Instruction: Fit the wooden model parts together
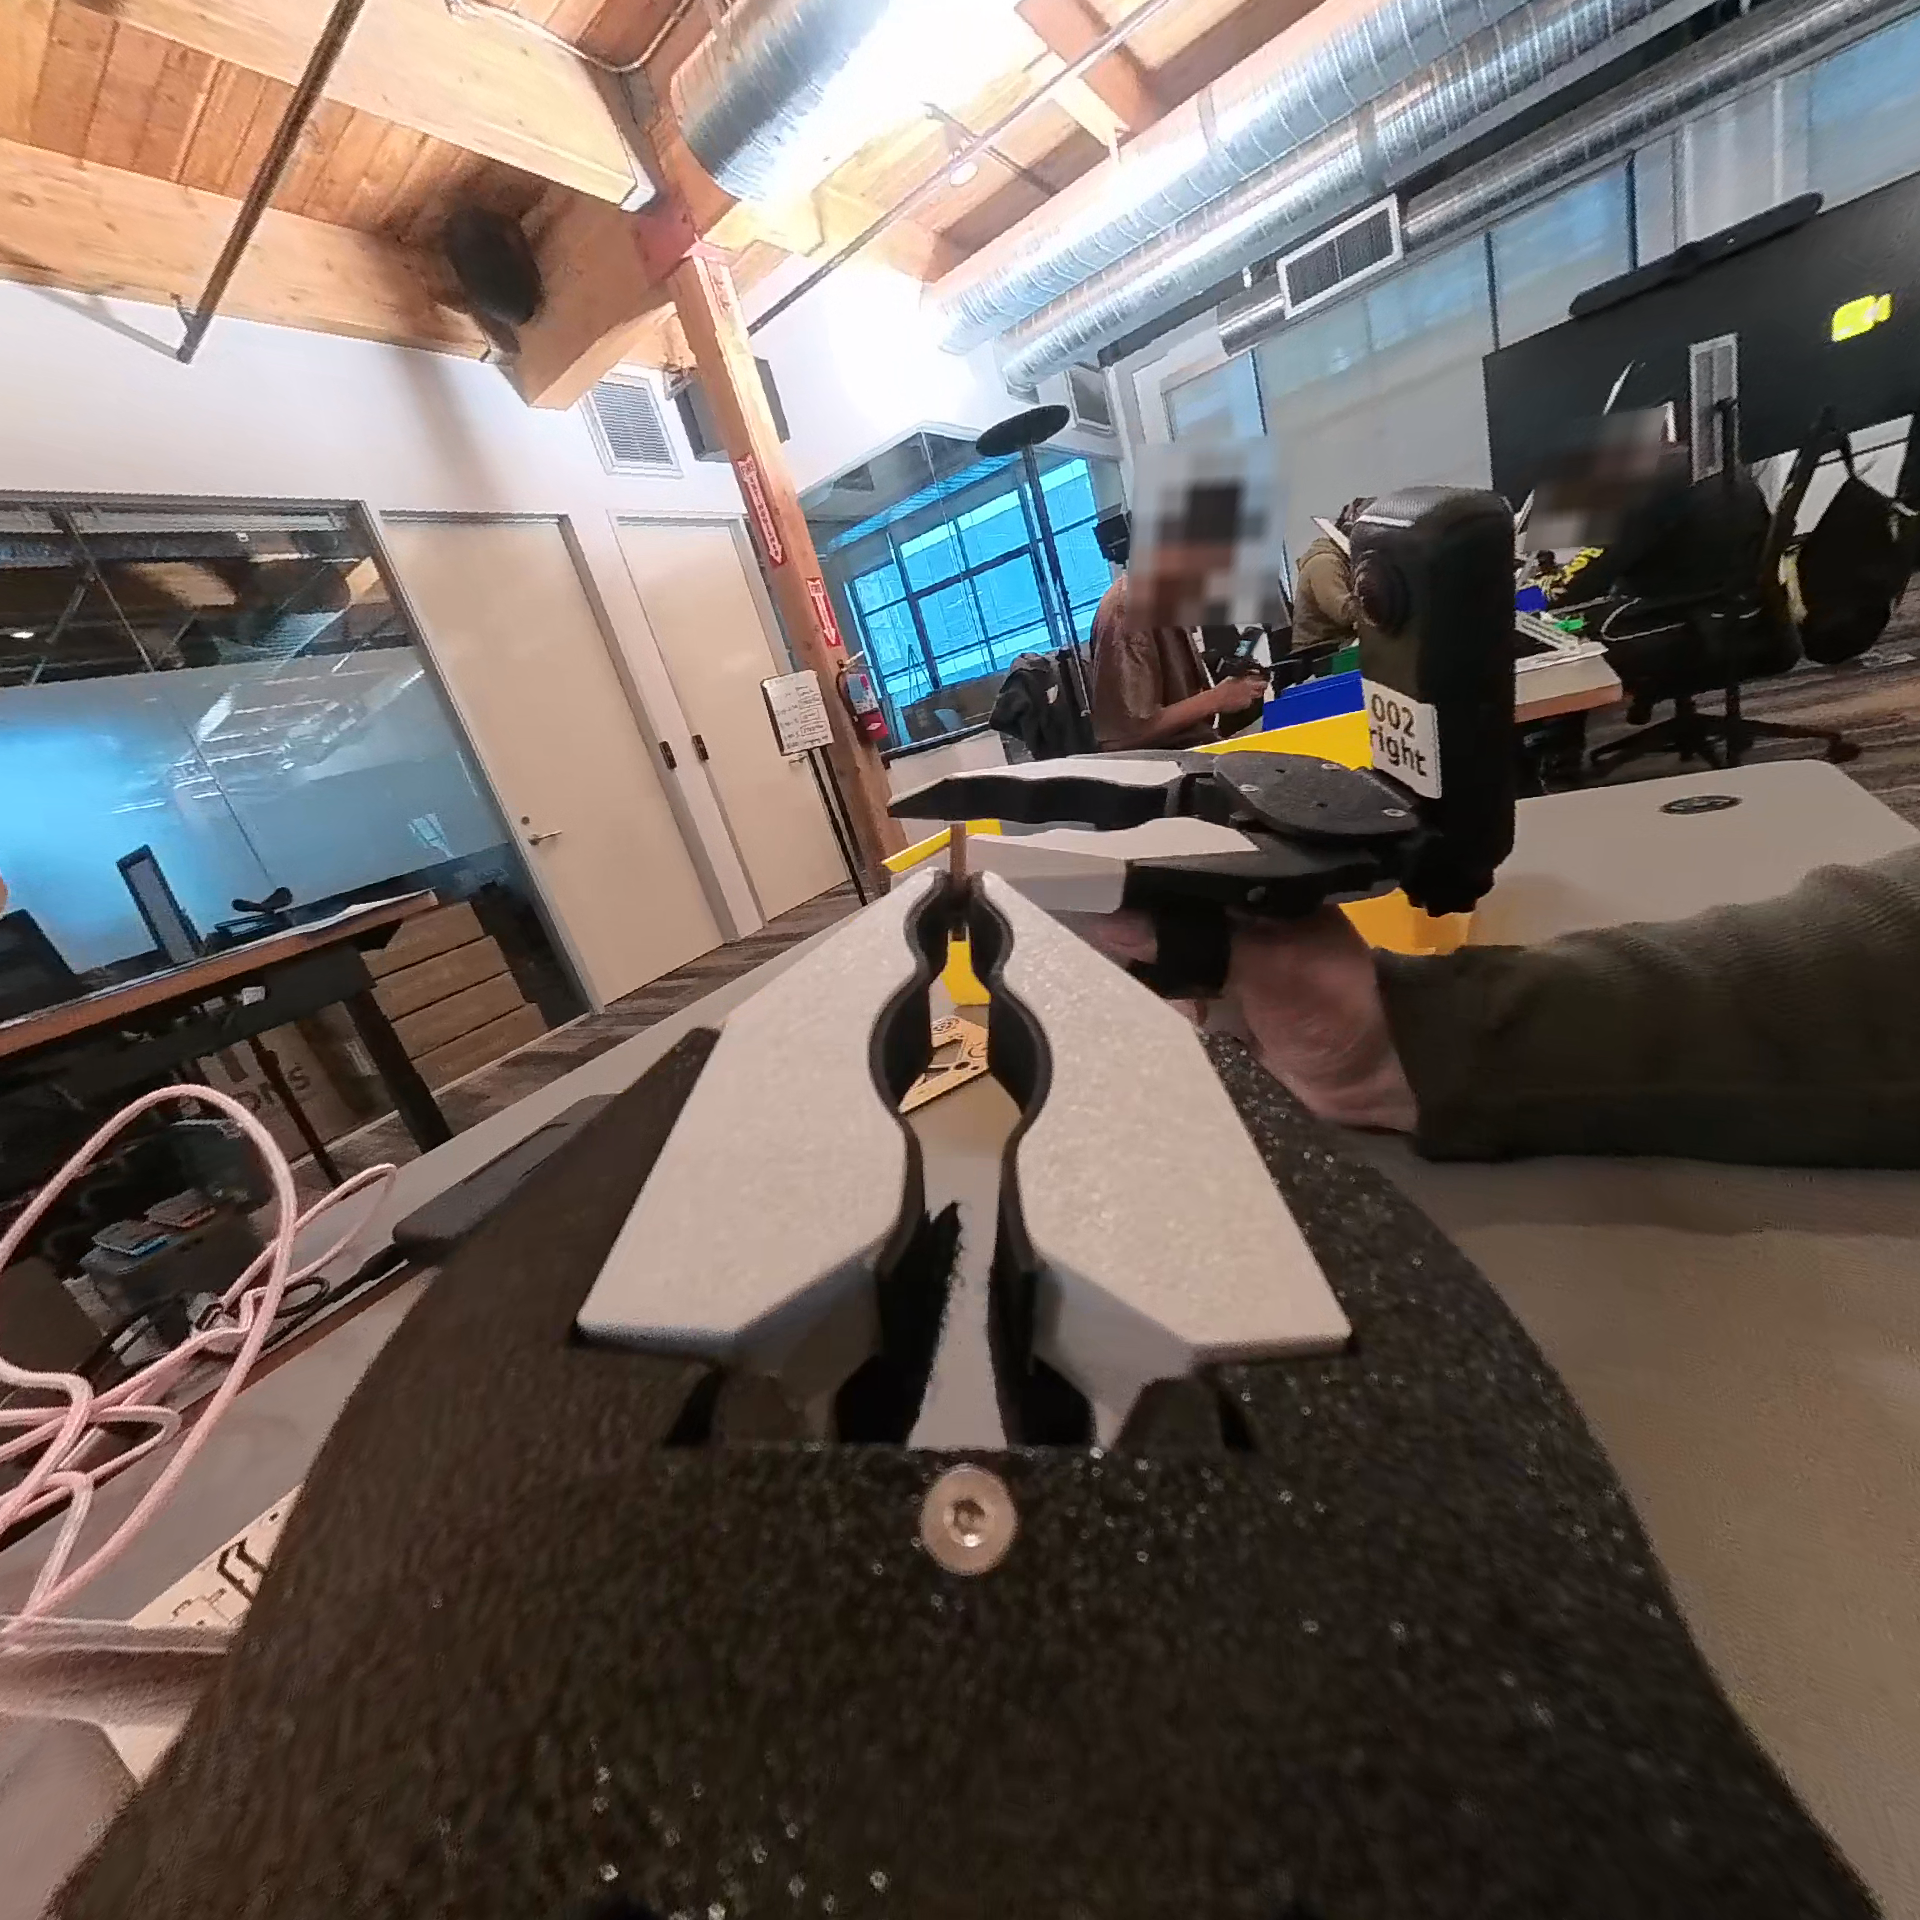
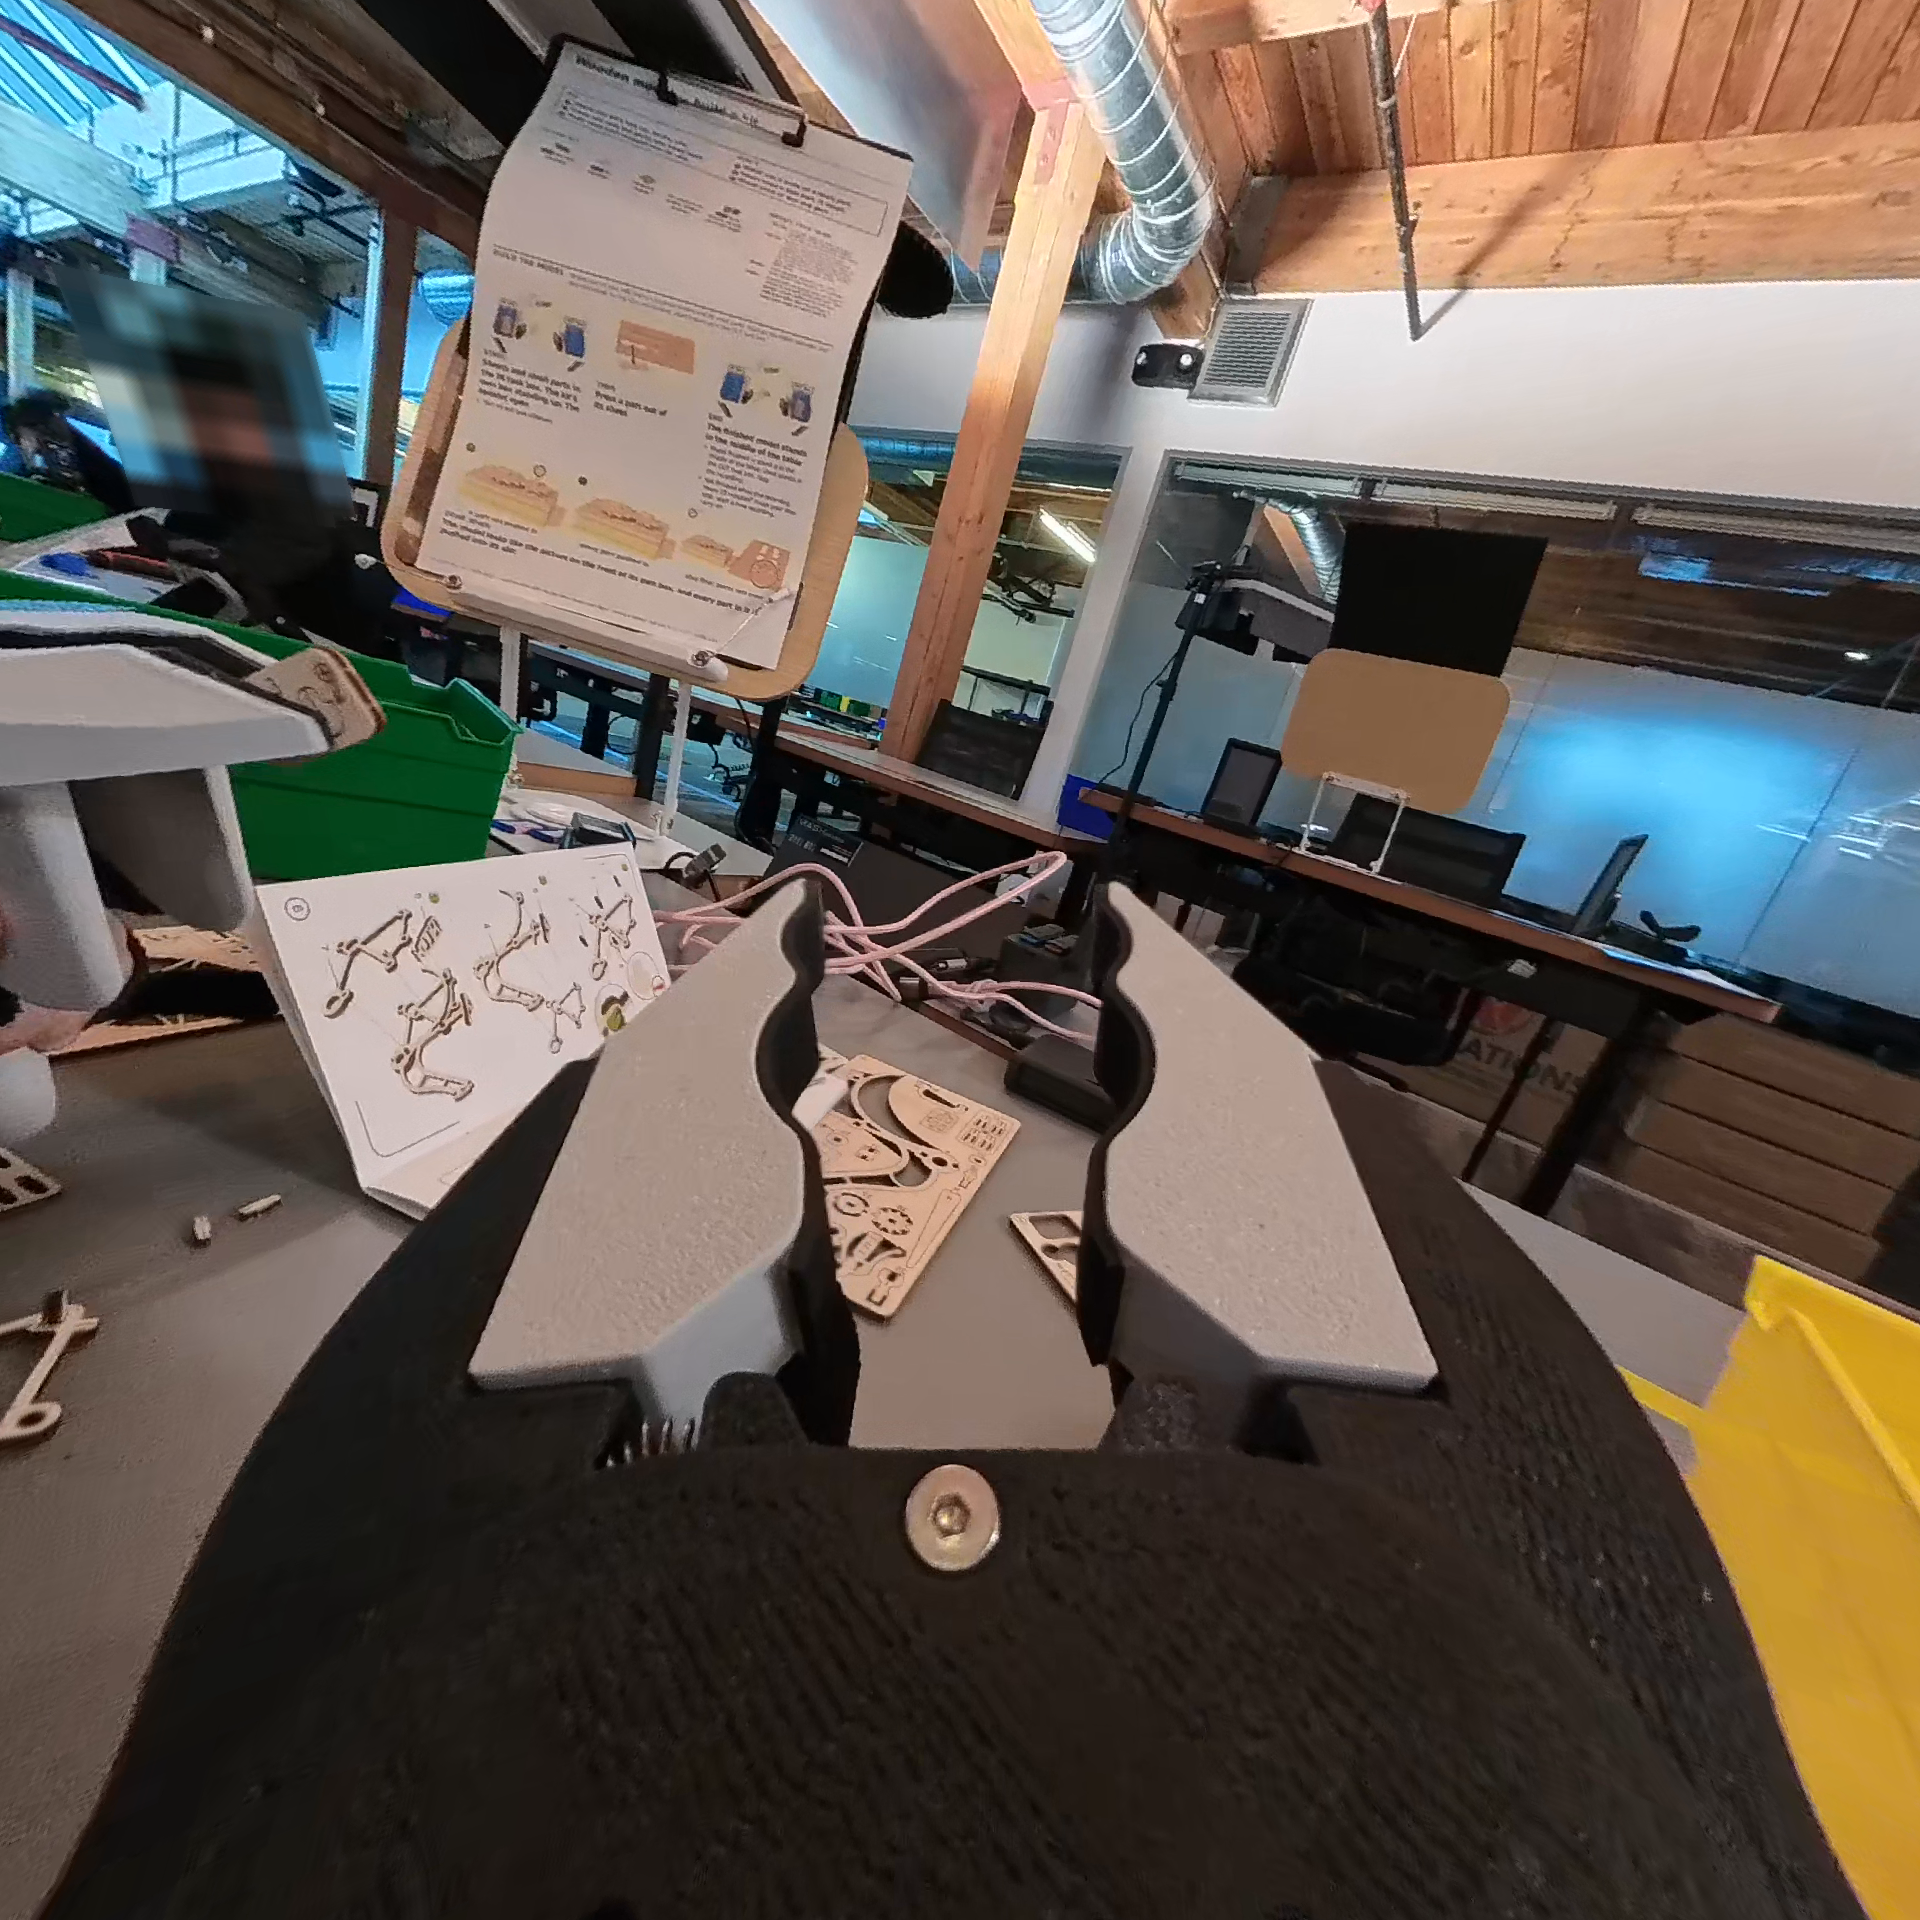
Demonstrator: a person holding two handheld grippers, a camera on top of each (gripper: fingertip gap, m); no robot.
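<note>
Thin flat tan wooden model part (image 1: 957,871) stands edge-on, pinched at the very tips of the left tool (image 1: 957,891), raised above the worktop; pads pressed on it. Same part shows in the right wrist view at upper left (image 2: 317,694). Right tool (image 2: 956,935) gapes wide, nothing between its fingers; in the left view it hovers just beside the part. Below on the grey worktop (image 2: 208,1351): laser-cut wooden parts sheet (image 2: 904,1174), white instruction booklet (image 2: 457,997), loose small wooden pieces (image 2: 42,1371). Yellow bin (image 2: 1829,1507) at right, green bin (image 2: 384,790) behind.
</note>
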